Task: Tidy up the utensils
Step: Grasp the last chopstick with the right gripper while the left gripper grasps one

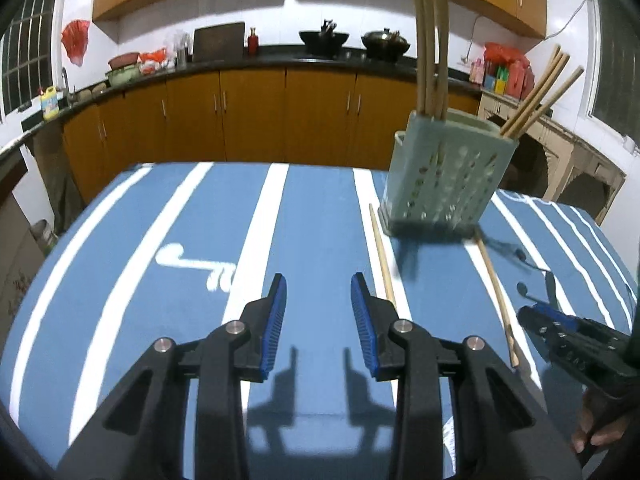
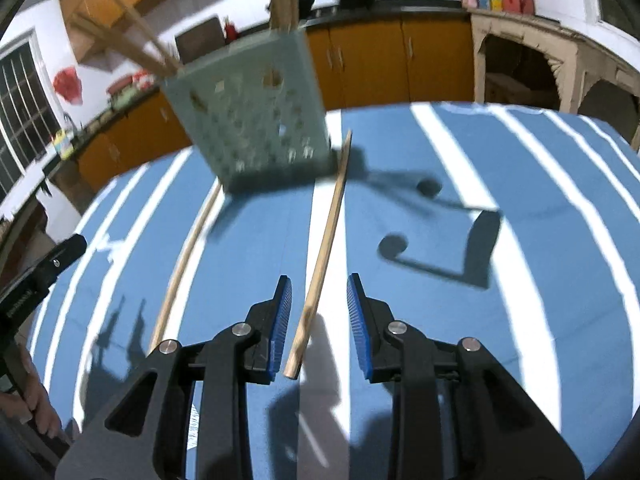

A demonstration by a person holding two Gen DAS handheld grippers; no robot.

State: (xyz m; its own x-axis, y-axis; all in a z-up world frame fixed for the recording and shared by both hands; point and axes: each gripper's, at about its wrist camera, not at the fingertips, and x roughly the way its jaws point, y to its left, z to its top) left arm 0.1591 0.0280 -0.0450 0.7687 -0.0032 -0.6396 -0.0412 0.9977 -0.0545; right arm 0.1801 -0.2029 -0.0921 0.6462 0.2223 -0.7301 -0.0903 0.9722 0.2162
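Note:
A pale green perforated utensil holder (image 1: 444, 178) stands on the blue striped table and holds several wooden chopsticks (image 1: 430, 48). It also shows in the right wrist view (image 2: 256, 120). Two loose chopsticks lie in front of it: one (image 1: 382, 254) left, one (image 1: 498, 296) right. In the right wrist view the right chopstick (image 2: 320, 264) lies between my open right gripper's (image 2: 318, 320) fingers, its near end just inside the left pad; the other chopstick (image 2: 186, 260) lies to the left. My left gripper (image 1: 319, 320) is open and empty above the table, left of both chopsticks.
The right gripper's body (image 1: 576, 344) shows at the lower right of the left wrist view. The left gripper's body (image 2: 36, 276) shows at the left edge of the right wrist view. Kitchen cabinets (image 1: 256, 116) and a counter with pots lie beyond the table.

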